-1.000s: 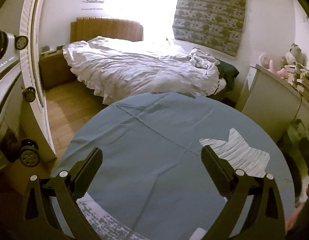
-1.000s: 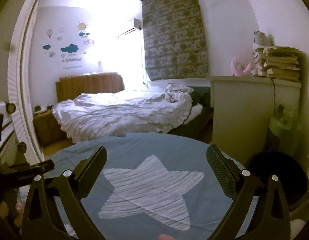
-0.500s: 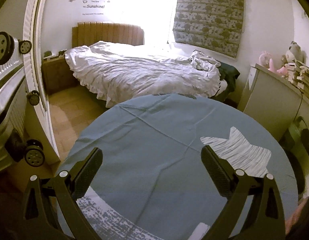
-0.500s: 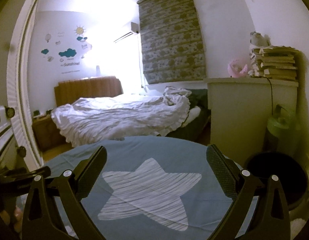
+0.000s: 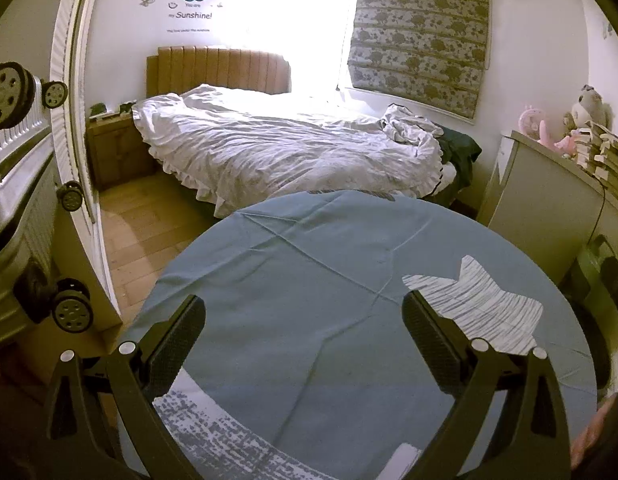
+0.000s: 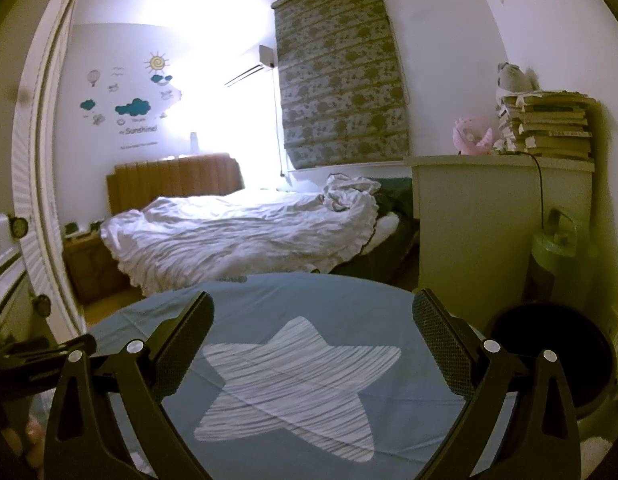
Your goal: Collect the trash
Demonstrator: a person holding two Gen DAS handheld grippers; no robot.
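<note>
I see no loose trash in either view. A round table with a blue cloth [image 5: 309, 280] bearing a white star print [image 5: 477, 312] lies under both grippers; it also shows in the right wrist view [image 6: 349, 300]. My left gripper [image 5: 303, 328] is open and empty above the cloth. My right gripper [image 6: 313, 332] is open and empty above the star [image 6: 293, 384]. A dark round bin [image 6: 557, 356] stands on the floor right of the table.
A bed with a white duvet [image 5: 277, 148] stands beyond the table. A white cabinet [image 6: 493, 216] with stacked books [image 6: 549, 128] and a green jug [image 6: 557, 256] stand at the right. A suitcase with wheels [image 5: 13, 184] and a white door frame [image 5: 73, 120] are at the left.
Both cameras have tilted up a little, so the table sits lower in view and more of the wall shows. Both grippers stay open and empty.
</note>
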